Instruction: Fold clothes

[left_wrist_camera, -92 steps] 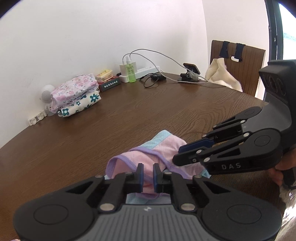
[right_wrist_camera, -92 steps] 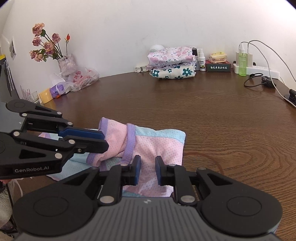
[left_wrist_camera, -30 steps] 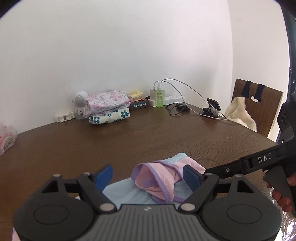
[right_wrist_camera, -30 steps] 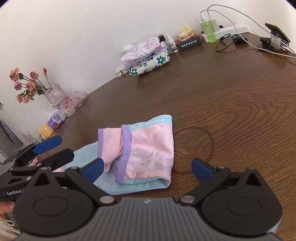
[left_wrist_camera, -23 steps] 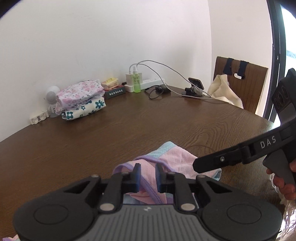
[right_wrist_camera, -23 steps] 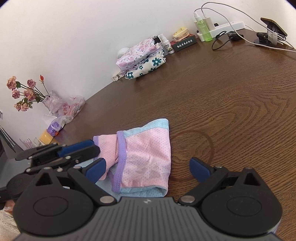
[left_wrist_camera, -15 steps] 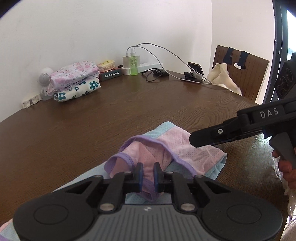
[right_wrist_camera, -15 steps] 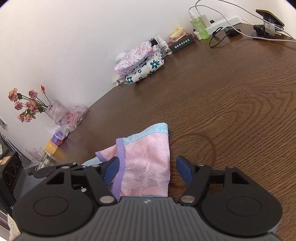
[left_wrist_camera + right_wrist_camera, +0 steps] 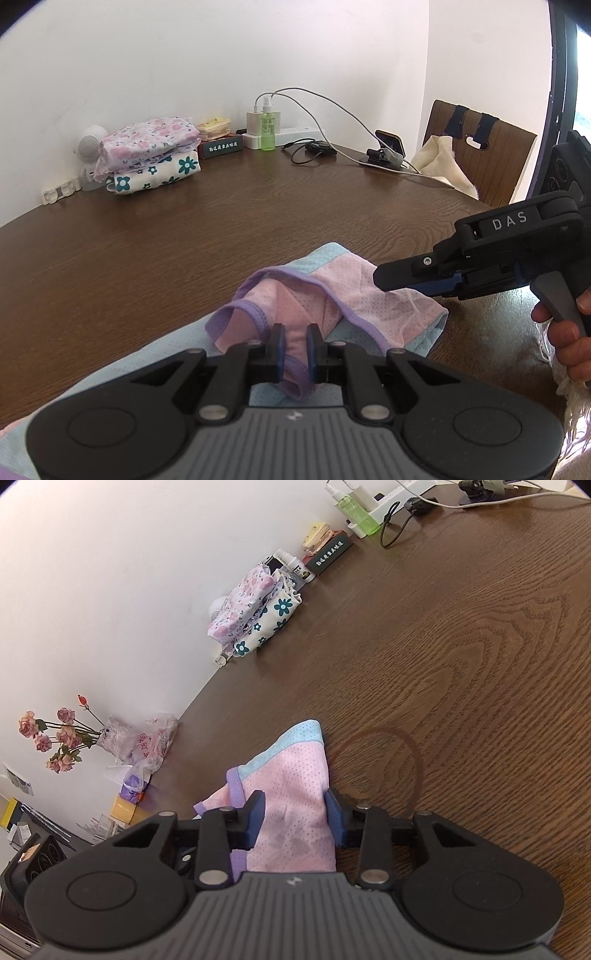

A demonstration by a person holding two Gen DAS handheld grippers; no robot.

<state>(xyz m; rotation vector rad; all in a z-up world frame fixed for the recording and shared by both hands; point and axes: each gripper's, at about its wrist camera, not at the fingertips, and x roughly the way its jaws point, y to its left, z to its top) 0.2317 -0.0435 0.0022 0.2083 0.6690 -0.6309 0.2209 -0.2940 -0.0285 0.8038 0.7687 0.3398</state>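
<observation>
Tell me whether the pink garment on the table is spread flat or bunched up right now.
Bunched. The pink garment humps up off the table, its purple-trimmed edge standing open, pinched in the left tool.

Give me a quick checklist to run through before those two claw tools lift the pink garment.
1. Left gripper has cloth: ok; its jaws are shut on the purple hem of the garment.
2. Right gripper has cloth: not ok yet; its jaws are closing with the pink fabric between them.
3. Both grips on the same garment: ok.
4. Table beyond the garment is bare for folding: ok.
5. Folded stack out of the way: ok, by the wall.
6. Layers caught in each grip: cannot tell.
</observation>
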